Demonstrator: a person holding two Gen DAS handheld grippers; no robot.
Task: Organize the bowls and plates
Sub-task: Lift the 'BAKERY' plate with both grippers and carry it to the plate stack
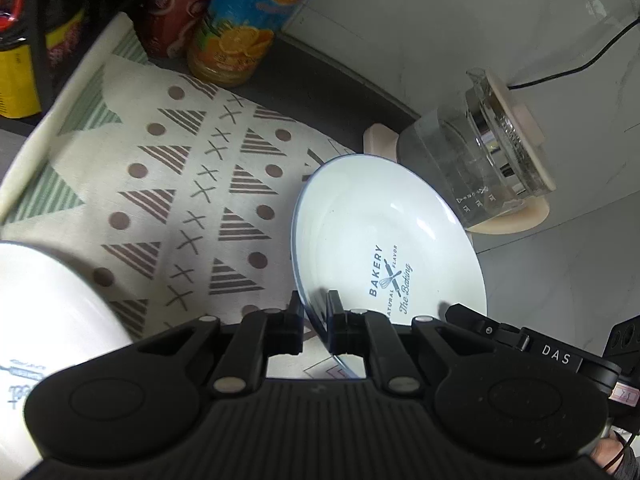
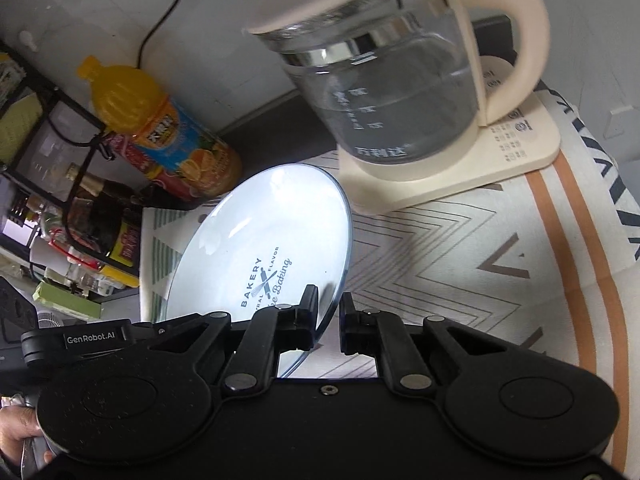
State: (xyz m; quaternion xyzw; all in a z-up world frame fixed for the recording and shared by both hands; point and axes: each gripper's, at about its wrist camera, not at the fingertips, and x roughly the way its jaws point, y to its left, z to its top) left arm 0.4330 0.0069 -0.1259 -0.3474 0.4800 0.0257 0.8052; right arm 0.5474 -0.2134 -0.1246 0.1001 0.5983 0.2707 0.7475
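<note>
A white plate [image 1: 384, 236] with a blue rim and "BAKERY" print hangs tilted above the patterned mat, held at opposite rims by both grippers. My left gripper [image 1: 315, 302] is shut on the plate's near-left rim, which runs between its fingers. My right gripper [image 2: 328, 298] is shut on the other rim of the same plate [image 2: 260, 240]. In the left wrist view a black part of the right gripper's body [image 1: 520, 340] shows at the plate's right edge. A second white printed dish [image 1: 48, 320] lies at the far left on the mat.
A glass kettle [image 2: 392, 80] on a cream base [image 2: 500, 160] stands just behind the plate. An orange juice bottle [image 2: 168, 132] and a wire rack [image 2: 60, 168] with jars stand at the back left. A patterned mat [image 1: 180, 184] covers the counter. A black cable [image 1: 568, 68] runs along the wall.
</note>
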